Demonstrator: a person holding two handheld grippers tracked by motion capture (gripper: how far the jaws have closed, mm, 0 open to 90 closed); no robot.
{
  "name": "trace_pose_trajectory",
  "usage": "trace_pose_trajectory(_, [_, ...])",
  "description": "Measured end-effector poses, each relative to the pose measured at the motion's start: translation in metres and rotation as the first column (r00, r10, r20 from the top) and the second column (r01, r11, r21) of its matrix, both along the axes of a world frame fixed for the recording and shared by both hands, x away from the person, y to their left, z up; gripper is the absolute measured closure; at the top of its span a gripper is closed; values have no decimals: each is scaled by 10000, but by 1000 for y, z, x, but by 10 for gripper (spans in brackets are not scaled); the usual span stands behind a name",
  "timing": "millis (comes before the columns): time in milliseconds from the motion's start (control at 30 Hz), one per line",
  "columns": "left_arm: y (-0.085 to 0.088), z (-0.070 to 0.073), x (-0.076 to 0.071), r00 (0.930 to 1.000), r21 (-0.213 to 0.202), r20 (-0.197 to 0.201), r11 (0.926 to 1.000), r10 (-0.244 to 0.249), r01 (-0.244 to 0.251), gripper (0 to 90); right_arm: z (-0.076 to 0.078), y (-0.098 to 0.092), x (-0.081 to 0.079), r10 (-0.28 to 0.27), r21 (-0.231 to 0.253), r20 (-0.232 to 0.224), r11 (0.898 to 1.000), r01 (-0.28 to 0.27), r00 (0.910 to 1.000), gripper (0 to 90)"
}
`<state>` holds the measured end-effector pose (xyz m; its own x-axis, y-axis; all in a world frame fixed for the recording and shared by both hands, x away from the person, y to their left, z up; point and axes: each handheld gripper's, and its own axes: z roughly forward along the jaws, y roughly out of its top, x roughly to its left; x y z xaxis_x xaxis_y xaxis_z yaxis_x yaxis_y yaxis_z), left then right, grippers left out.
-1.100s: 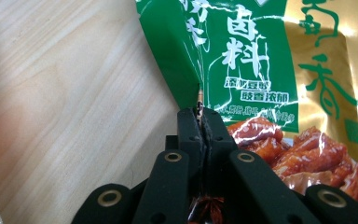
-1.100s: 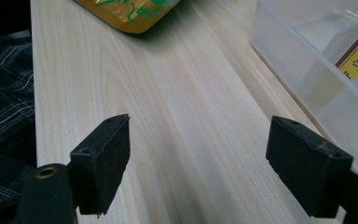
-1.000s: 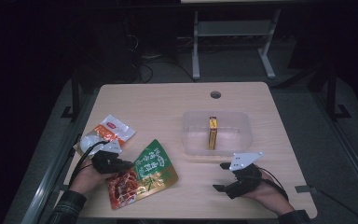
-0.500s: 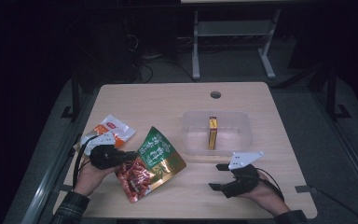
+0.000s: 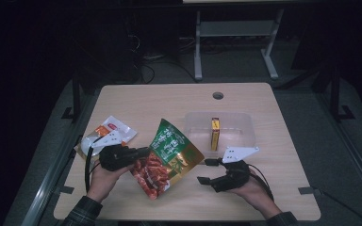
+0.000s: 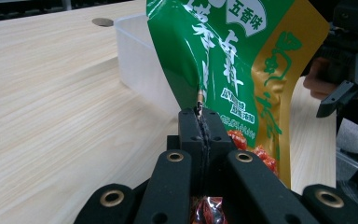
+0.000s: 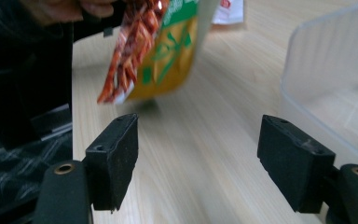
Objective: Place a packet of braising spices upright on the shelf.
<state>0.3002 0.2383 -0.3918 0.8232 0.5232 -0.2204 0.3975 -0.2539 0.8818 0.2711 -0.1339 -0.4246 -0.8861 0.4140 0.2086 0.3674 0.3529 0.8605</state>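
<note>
Above the table (image 5: 169, 96), left claw (image 5: 143, 151) clamps the snack bag (image 5: 169, 157); right claw (image 5: 206, 171) gapes, narrowing.

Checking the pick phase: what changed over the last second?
The left gripper, shut on the green snack bag, lifted it off the table and tilted it up. The right gripper, empty, has been closing a little and shifted slightly. Clear bin, yellow box and white packet stayed put.

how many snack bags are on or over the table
2: the green and red snack bag is held up off the table by the left gripper; the white and orange bag lies near the left edge. None seen hidden.
</note>
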Motion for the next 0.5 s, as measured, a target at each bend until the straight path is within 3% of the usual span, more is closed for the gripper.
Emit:
trace_pose_trajectory(133, [-12,0,-2,9998,-74,110,9998,-186,186,897,2,11,5,35,183,55,9998,-36,10000,301])
trace_pose_trajectory(267, [-20,1,-5,9991,-123,273,9994,-331,335,897,5,20,9,101,633,209,9979,-114,9997,375])
trace_pose_trajectory(500, [-18,2,-7,9990,-516,358,9982,-273,291,896,4,35,16,197,1465,71,9890,-205,9998,605])
